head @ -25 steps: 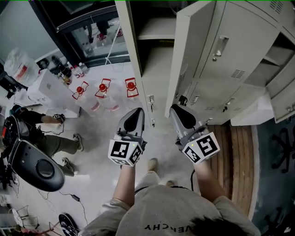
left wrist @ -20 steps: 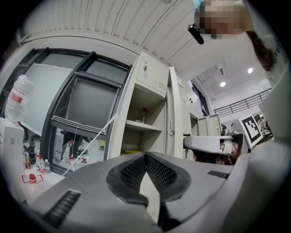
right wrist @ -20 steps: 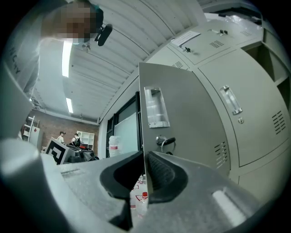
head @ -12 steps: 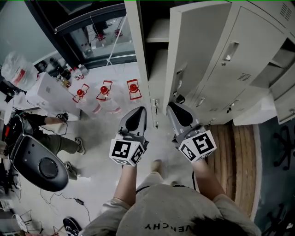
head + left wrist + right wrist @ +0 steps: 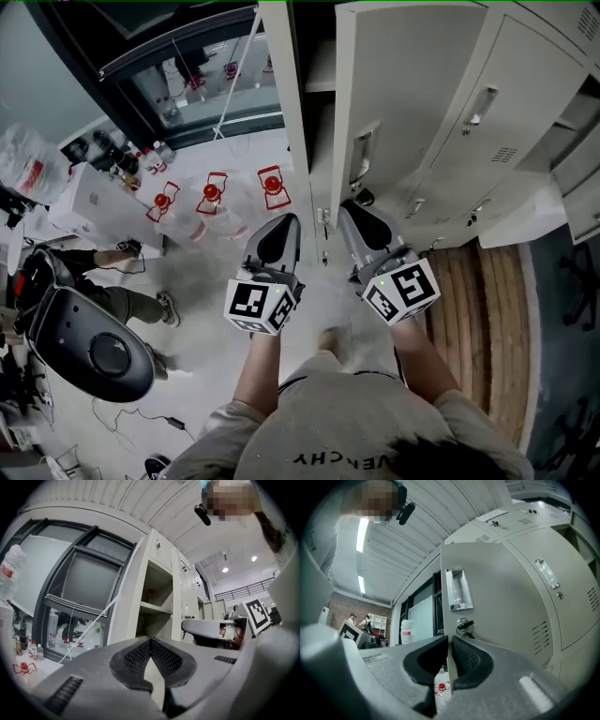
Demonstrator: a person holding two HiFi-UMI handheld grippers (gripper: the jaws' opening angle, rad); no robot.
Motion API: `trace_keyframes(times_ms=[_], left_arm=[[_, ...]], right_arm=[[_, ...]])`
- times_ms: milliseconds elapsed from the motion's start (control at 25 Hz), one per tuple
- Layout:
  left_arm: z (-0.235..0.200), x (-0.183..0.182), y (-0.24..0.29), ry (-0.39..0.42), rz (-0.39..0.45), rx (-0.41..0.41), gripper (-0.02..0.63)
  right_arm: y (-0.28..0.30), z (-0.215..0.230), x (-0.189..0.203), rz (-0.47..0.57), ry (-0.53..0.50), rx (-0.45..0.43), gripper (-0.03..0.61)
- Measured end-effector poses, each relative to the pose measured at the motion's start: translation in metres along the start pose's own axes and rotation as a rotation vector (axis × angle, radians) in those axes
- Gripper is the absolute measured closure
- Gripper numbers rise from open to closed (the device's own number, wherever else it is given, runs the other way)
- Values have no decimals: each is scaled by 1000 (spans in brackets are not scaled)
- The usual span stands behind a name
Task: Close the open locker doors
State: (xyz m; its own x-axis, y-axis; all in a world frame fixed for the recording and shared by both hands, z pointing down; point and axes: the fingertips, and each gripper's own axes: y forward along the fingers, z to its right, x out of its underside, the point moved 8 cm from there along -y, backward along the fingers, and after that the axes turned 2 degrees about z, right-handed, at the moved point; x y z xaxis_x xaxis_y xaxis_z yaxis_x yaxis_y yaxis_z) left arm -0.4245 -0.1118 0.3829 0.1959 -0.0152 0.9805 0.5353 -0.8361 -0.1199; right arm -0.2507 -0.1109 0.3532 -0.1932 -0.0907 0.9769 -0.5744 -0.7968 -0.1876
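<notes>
Open locker door (image 5: 403, 94) sits top centre, its free edge sticking out beside the dark open compartment (image 5: 314, 141). Right gripper (image 5: 352, 214) tips are near the door's lower edge by the lock (image 5: 464, 625); jaws have just been closing, now a thin slit apart, nothing clamped. Left gripper (image 5: 283, 223) is mid-frame, jaws together, empty. Bare floor (image 5: 216, 281) lies left of both.

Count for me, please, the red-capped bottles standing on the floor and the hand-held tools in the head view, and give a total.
red-capped bottles: 3
tools, the left tool and the right tool: 2
Total: 5
</notes>
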Motion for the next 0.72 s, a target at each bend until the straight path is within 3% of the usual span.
trace_keyframes(times_ms=[720], left_arm=[[-47,5,30,-10,-17,-28,616]], right_arm=[[57,21,21,-29,29,19,552]])
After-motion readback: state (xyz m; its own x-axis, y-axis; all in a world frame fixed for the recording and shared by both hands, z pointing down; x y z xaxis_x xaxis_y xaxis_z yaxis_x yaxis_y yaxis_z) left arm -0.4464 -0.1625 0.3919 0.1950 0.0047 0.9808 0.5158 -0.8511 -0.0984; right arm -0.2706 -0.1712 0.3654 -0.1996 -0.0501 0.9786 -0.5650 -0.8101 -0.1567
